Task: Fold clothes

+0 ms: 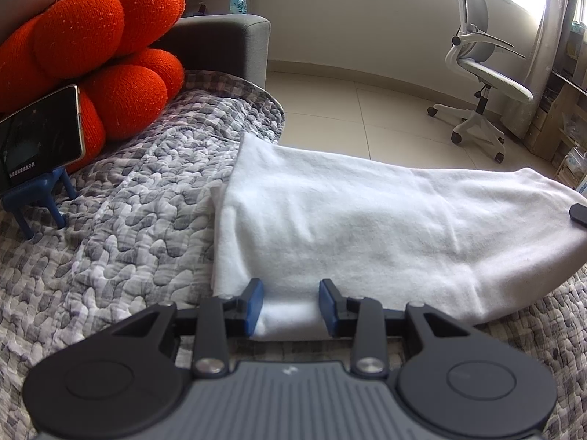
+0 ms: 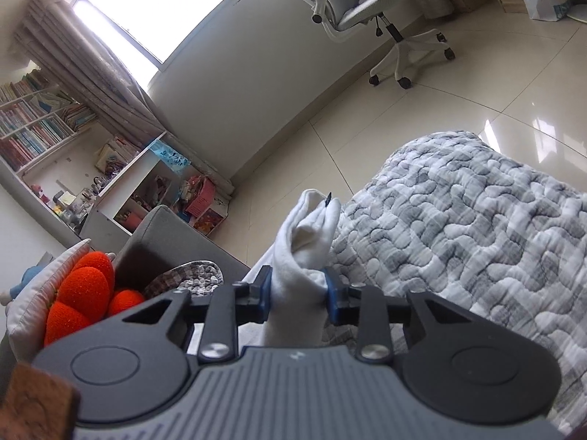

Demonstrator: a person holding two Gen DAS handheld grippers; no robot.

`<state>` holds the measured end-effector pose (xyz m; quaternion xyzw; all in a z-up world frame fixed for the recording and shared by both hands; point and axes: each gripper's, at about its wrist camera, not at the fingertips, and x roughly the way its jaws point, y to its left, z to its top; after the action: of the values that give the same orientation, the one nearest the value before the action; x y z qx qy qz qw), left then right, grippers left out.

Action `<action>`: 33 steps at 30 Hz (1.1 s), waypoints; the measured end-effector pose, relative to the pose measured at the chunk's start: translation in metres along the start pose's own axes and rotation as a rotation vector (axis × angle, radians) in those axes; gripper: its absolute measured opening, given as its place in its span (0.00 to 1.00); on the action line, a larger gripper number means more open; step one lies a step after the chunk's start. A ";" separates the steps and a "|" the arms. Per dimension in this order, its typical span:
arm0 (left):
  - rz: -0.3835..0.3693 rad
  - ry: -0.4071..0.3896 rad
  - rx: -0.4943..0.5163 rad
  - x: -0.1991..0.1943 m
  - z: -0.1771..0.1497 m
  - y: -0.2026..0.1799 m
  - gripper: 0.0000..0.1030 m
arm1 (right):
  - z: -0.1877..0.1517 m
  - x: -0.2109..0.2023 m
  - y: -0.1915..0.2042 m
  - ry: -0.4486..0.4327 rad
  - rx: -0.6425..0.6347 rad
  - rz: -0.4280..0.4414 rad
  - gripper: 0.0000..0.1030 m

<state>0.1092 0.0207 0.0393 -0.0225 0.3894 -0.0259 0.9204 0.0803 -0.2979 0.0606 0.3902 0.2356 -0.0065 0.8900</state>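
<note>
Take the white cloth [image 1: 341,220] as the landmark and read from its left end to its right. It lies on the grey quilted cover [image 1: 121,227] of what looks like a sofa, with its long axis running across the left wrist view, from the end nearest the orange cushions [image 1: 99,36] and the propped phone [image 1: 36,139] towards the far right, where it rounds off over the cover's edge.

At the cloth's near left corner sits the left gripper [image 1: 290,304]. Its blue fingers [image 1: 255,302] stand partly open, one on each side of a strip of the near hem. The fabric fills the gap between them, but whether the pads actually press it cannot be told from this view.

At the cloth's right end, the right gripper [image 2: 298,295] has the fabric bunched between its fingers [image 2: 265,293], which are drawn in against it on both sides. This appears to be a firm pinch, and the corner stands up off the cover in a peaked fold beyond the fingertips.

So each hand has one end of the long axis, and the right end is the raised, free one. My reading is that the coming fold turns on carrying that right end leftwards along the cloth's length, towards the left gripper, while the left end stays anchored on the cover.
</note>
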 end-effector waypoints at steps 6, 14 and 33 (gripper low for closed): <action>-0.002 0.003 -0.004 0.000 0.001 0.000 0.34 | 0.003 0.001 -0.004 -0.006 0.039 0.004 0.30; -0.055 -0.065 -0.091 -0.008 0.018 0.007 0.39 | 0.004 0.000 0.007 -0.020 -0.027 0.024 0.29; 0.074 0.001 0.074 0.043 0.038 -0.100 0.49 | 0.008 0.001 0.006 -0.006 0.016 0.041 0.29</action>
<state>0.1633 -0.0815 0.0411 0.0258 0.3891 -0.0061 0.9208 0.0851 -0.2994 0.0688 0.4019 0.2246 0.0088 0.8877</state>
